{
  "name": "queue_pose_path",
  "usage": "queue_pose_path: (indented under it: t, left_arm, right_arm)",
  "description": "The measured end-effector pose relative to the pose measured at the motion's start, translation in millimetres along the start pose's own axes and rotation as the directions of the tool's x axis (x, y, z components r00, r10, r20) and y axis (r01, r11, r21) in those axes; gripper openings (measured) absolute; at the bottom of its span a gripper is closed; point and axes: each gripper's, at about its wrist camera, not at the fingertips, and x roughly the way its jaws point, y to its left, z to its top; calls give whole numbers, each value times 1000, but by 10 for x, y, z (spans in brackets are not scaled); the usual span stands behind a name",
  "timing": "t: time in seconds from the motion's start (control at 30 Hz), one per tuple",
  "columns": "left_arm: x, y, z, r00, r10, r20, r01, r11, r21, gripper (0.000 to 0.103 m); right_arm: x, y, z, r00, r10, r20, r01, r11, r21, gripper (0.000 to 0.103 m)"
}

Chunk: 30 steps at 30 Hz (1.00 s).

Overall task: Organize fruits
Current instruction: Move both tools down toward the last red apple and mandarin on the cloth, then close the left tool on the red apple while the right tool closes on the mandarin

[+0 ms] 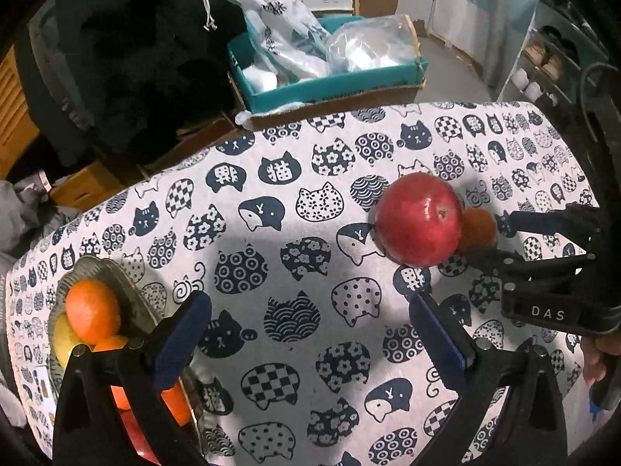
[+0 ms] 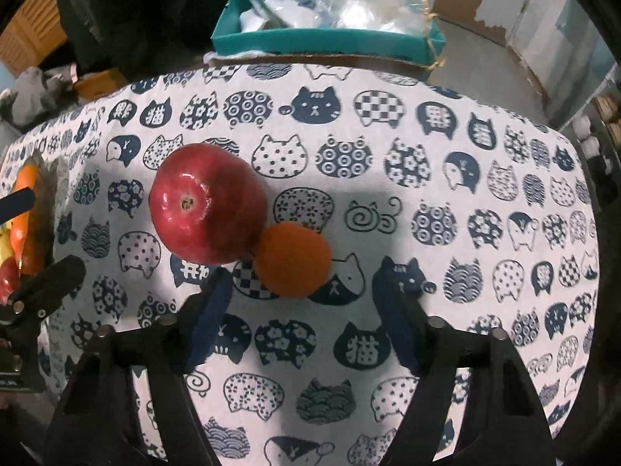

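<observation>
Cat-print tablecloth (image 2: 349, 202), perhaps bag-filled teal box (image 1: 330, 89)

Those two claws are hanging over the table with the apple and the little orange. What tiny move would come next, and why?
Probably the right claw should ease down around the small orange. Its jaws are open and empty, and the orange sits just ahead of them, touching the red apple. Both lie loose on the cat-print cloth, while other fruit already sits in the bowl.

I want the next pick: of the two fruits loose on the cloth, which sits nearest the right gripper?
The small orange, just ahead of the open right gripper; the red apple lies farther, to its left.
</observation>
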Motion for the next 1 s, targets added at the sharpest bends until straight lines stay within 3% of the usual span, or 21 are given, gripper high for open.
queue_pose_path:
  t: [0.3, 0.53, 0.8, 1.0]
  left_arm:
    - [110, 9, 51, 999, -33, -19, 33, 999, 2, 103]
    - [142, -67, 118, 997, -73, -20, 73, 997, 15, 103]
    - [291, -293, 251, 989, -144, -41, 145, 989, 8, 103]
    - [413, -488, 315, 989, -139, -46, 140, 990, 19, 103]
  right_arm:
    - [194, 28, 33, 999, 28, -33, -29, 999, -16, 47]
    - [219, -35, 26, 999, 49, -14, -49, 999, 0, 42]
    - [-14, -440, -9, 999, -39, 33, 36, 994, 100, 42]
    - [-80, -674, -111, 998, -56, 39, 49, 985, 164, 42]
